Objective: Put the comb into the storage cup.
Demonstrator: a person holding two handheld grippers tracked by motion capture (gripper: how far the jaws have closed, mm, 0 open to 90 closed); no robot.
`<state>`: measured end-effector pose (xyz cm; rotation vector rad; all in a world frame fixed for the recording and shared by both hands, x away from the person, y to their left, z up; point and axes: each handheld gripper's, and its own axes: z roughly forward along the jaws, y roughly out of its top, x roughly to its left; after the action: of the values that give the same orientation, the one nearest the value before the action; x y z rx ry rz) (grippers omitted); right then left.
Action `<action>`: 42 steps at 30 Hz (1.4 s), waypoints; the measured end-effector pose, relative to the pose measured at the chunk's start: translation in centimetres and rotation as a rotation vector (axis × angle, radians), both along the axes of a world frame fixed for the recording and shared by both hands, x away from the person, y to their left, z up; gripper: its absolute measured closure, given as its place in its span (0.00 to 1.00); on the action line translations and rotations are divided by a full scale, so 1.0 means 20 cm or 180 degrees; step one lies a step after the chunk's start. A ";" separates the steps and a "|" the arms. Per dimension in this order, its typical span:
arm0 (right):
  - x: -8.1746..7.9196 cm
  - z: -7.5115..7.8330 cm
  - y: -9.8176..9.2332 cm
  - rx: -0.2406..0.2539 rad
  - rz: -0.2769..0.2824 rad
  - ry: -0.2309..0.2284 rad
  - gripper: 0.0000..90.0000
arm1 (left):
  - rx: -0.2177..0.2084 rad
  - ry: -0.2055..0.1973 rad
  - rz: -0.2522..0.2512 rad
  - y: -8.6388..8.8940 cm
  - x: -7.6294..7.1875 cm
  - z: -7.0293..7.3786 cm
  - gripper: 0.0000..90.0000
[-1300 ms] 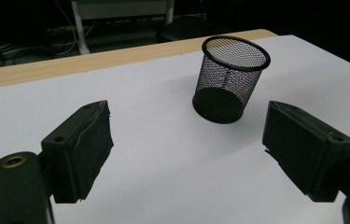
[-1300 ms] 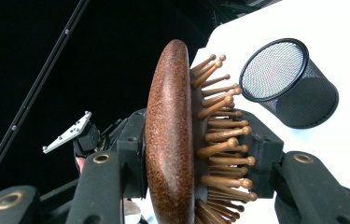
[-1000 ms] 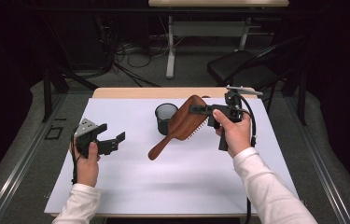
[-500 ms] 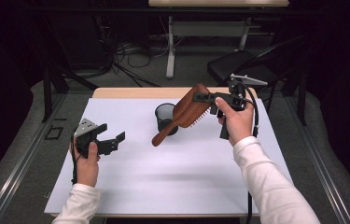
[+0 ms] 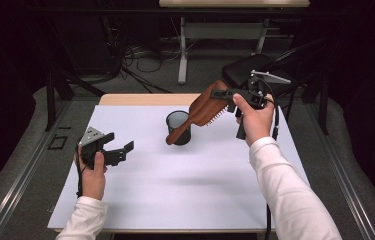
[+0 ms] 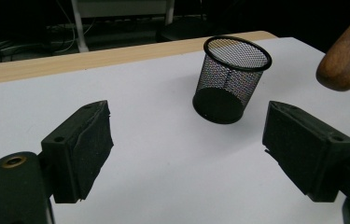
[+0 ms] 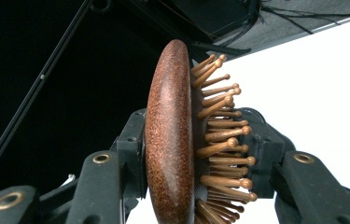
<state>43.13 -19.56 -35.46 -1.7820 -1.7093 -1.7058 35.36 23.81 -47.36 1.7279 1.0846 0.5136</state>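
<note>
Hovering my left claw (image 5: 120, 150) with its jaws apart and empty over the surface (image 5: 185, 195), I fear the hairbrush (image 5: 202, 107) clamped by its head in my right claw (image 5: 221, 94) could tip the light mesh cup (image 5: 178, 126) as its handle dips in.

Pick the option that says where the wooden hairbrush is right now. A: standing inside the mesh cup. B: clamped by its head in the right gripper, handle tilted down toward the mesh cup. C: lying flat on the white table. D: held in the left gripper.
B: the right gripper pinches the head of the hairbrush, its handle end slanting down in front of the mesh cup; the left gripper stands open.
</note>
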 end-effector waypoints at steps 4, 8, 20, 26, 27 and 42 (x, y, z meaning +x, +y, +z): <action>0.02 0.01 0.00 -0.0009 -0.0099 -0.0023 0.57 | -0.0001 0.0006 0.0001 0.00 0.00 0.00 0.18; 0.04 0.03 0.00 -0.0036 -0.0168 -0.0030 0.57 | -0.0007 0.0011 -0.0002 0.00 0.00 -0.01 0.18; 0.11 0.04 0.04 -0.0182 -0.0468 -0.0112 0.57 | -0.0009 0.0014 -0.0001 0.00 0.01 -0.01 0.18; 0.13 0.04 0.05 -0.0204 -0.0640 -0.0170 0.57 | -0.0014 0.0011 0.0006 0.00 0.01 -0.01 0.18; 0.14 0.03 0.05 -0.0226 -0.0658 -0.0177 0.57 | -0.0014 0.0011 0.0006 0.00 0.01 -0.01 0.18; 0.16 0.00 0.10 -0.0417 -0.0826 -0.0239 0.57 | 0.0001 0.0018 -0.0005 0.00 0.01 -0.01 0.18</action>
<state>46.25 -17.49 -35.52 -2.1046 -1.7192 -1.8174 35.59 23.85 -47.63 1.7314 1.0872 0.5082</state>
